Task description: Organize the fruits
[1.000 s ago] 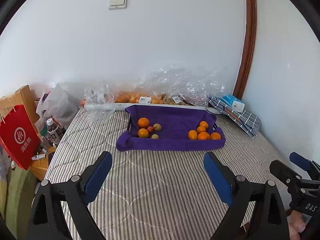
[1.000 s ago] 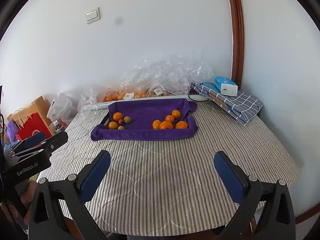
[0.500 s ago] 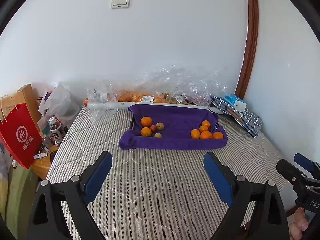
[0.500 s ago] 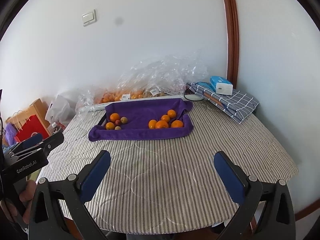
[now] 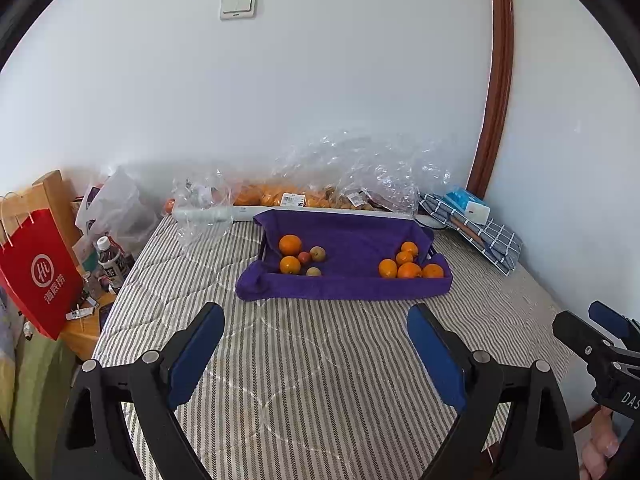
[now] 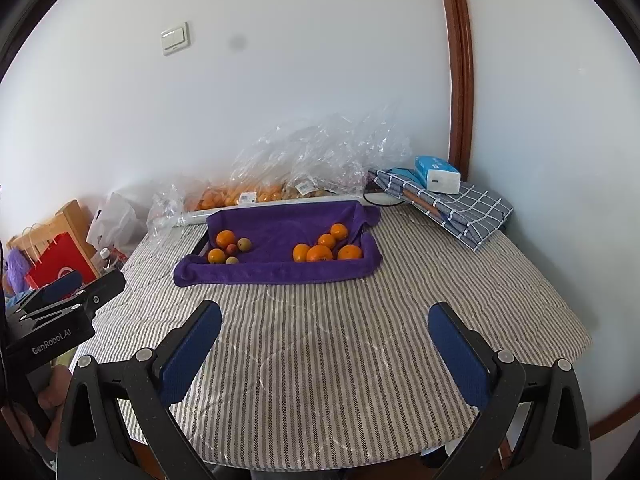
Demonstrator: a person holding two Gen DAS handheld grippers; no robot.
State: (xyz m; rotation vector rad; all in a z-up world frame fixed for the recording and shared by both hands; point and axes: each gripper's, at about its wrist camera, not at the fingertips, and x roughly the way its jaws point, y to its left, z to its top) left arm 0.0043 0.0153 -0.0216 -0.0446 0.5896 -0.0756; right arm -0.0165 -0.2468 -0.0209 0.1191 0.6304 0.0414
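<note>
Left wrist view looks across a striped table cover (image 5: 312,360) to a tray draped in a purple towel (image 5: 352,240) at the far middle; the fruit lies in two clusters on it; at the left end sit two oranges (image 5: 290,245) with a small red fruit (image 5: 305,257) and two greenish-brown ones (image 5: 317,253) touching or just beside them; at the right end sits a group of five oranges (image 5: 409,270), all one kind. Clear bags of more fruit (image 5: 280,198) lie against the far wall behind the tray.

This layout fits a sort partly done, with oranges left among the small fruit, or a sort someone counts as finished with two groups; the pictures do not settle which. If an orange is to go across, I judge it best to come down from above with one finger on each side of it, clear of the little fruits that touch it, and to close gently, since round fruit rolls on soft towel.

Left gripper (image 5: 316,322) stands wide open over the near cover, holding and touching nothing; right gripper (image 6: 325,320) is likewise spread wide, empty, well short of the tray; each shows at the edge of the other's view, a hand (image 6: 52,396) behind it.
</note>
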